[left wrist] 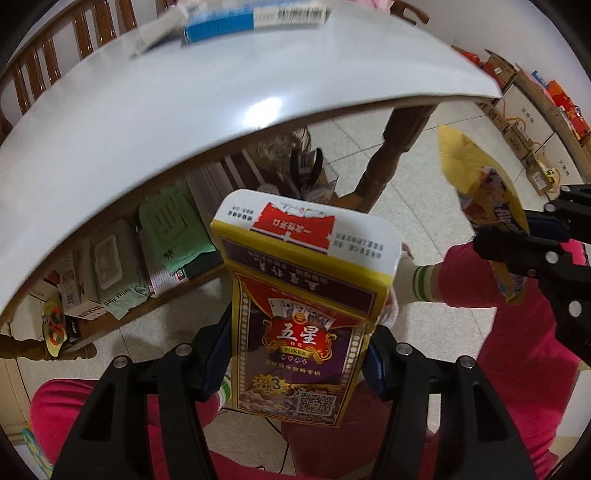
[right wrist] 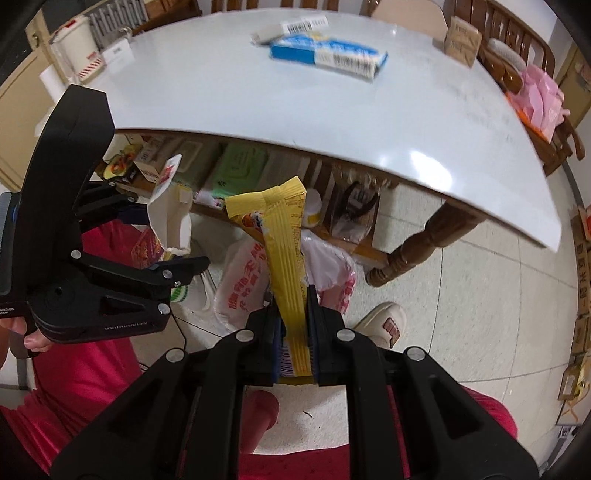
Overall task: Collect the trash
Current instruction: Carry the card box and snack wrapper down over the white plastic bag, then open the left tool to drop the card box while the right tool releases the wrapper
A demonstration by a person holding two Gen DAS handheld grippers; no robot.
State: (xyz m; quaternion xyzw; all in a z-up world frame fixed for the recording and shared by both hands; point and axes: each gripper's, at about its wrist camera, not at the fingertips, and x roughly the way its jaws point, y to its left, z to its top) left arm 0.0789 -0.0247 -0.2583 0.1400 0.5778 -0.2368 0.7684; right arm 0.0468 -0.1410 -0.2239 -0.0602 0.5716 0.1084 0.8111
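Observation:
My left gripper (left wrist: 299, 350) is shut on a yellow and purple poker card box (left wrist: 299, 295) and holds it upright in front of the table edge, above my lap. My right gripper (right wrist: 293, 325) is shut on a yellow snack wrapper (right wrist: 284, 240), held upright over a white plastic bag (right wrist: 243, 288) with red print on the floor. The right gripper with the wrapper (left wrist: 480, 199) shows at the right of the left wrist view. The left gripper (right wrist: 147, 240) with the box (right wrist: 168, 210) shows at the left of the right wrist view. A blue and white carton (right wrist: 328, 53) lies on the white table (right wrist: 258, 99).
A small white wrapper (right wrist: 266, 35) lies beside the carton. Under the table a shelf holds wipes packs (left wrist: 173, 225) and boxes. A wooden table leg (right wrist: 413, 251) stands to the right. Wooden chairs ring the table. Cardboard boxes (left wrist: 517, 136) line the far wall. My white shoe (right wrist: 384, 321) is on the tiled floor.

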